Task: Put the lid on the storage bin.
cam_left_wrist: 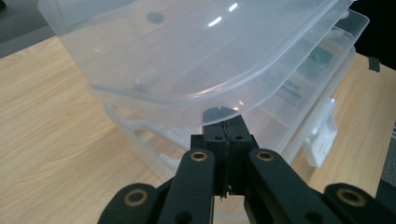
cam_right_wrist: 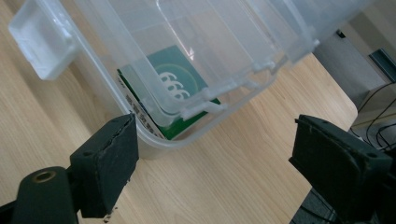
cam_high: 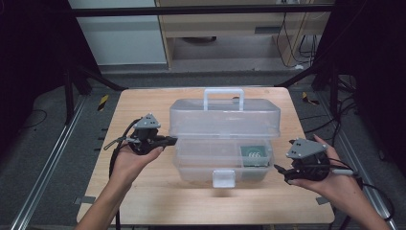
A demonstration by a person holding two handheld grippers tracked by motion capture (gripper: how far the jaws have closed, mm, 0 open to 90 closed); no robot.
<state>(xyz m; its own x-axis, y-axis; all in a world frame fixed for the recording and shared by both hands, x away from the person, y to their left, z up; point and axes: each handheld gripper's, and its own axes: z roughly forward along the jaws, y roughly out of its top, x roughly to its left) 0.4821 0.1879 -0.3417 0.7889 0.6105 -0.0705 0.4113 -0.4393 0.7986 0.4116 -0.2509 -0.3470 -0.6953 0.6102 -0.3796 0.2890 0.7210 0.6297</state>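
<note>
At centre frame of the high view, a clear plastic tiered storage box with a white carry handle (cam_high: pixel 224 139) sits on the pale wooden worktop (cam_high: pixel 143 201), its upper tray slid back to expose a green printed packet (cam_high: pixel 253 154) in the lower right compartment. The left gripper (cam_high: pixel 168 140), jaws pressed together with nothing between them, noses against the box's left edge under the tray lip. The right gripper (cam_high: pixel 280 168), jaws spread wide, hovers just beside the lower right corner. A steady brace from the left would likely keep the light box from skidding while the right approaches squarely.
</note>
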